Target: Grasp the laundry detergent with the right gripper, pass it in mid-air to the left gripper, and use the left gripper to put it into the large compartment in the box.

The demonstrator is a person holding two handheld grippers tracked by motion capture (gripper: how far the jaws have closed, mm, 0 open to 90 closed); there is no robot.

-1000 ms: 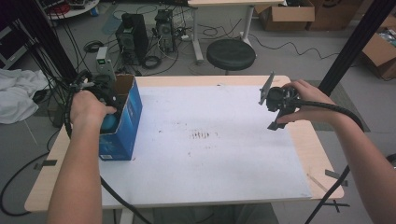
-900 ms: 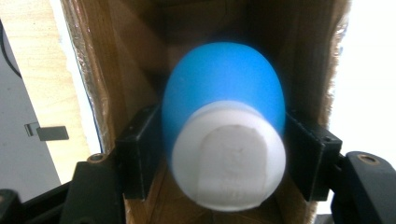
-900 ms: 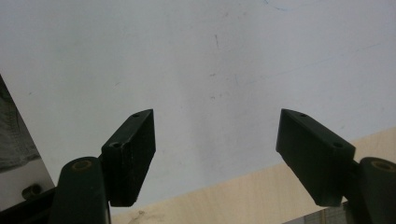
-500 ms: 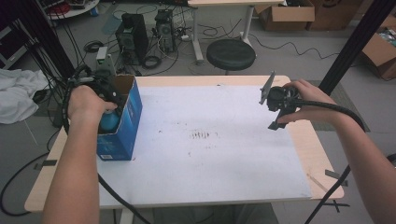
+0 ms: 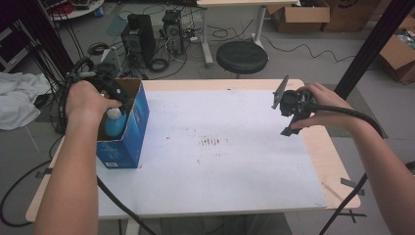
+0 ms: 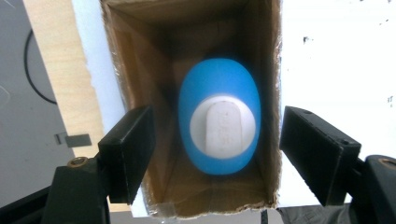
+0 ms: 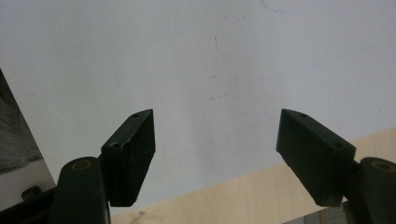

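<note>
Left gripper (image 6: 215, 154) has risen, jaws apart above boxed blue bottle (image 6: 218, 122).

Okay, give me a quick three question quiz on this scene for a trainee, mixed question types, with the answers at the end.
1. True or false: the left gripper is shut on the blue bottle.
2. Where does the blue bottle stand?
A. on the bare table
B. inside the open blue box
C. on the stool
3. Fill in: the right gripper is open above the white ____, holding nothing.

Key: 1 false, its jaws are apart either side of the box opening; 2 B; 3 table.
</note>
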